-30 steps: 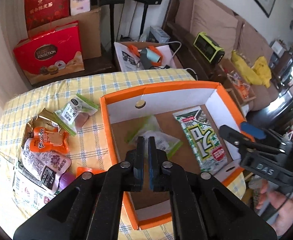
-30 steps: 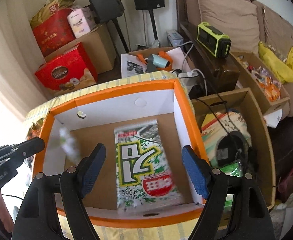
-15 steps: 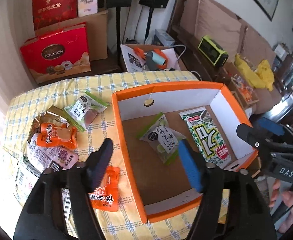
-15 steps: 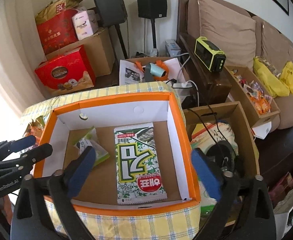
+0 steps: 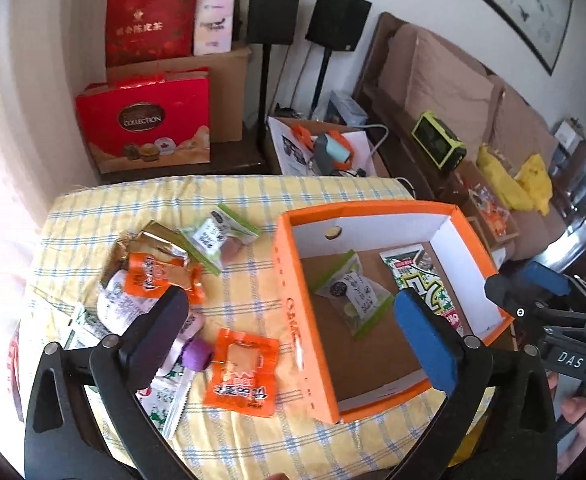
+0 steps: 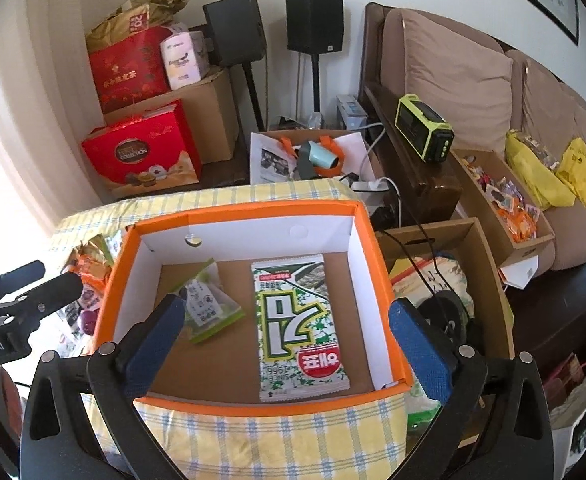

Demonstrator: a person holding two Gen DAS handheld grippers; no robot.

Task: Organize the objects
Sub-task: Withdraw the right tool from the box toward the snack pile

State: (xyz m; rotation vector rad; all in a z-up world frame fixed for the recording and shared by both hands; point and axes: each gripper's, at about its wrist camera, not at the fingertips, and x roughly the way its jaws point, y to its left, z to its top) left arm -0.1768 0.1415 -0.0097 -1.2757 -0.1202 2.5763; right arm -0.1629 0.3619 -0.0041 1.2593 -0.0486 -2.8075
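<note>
orange box (image 6: 253,212), white-lined, holding green seaweed pack (image 6: 299,324), both grippers' jaws spread, empty

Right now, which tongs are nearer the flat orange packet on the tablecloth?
Left. The left tongs hang open right above the orange packet, outside the box's left wall. The right tongs hang open over the box interior, across that wall from it.
</note>
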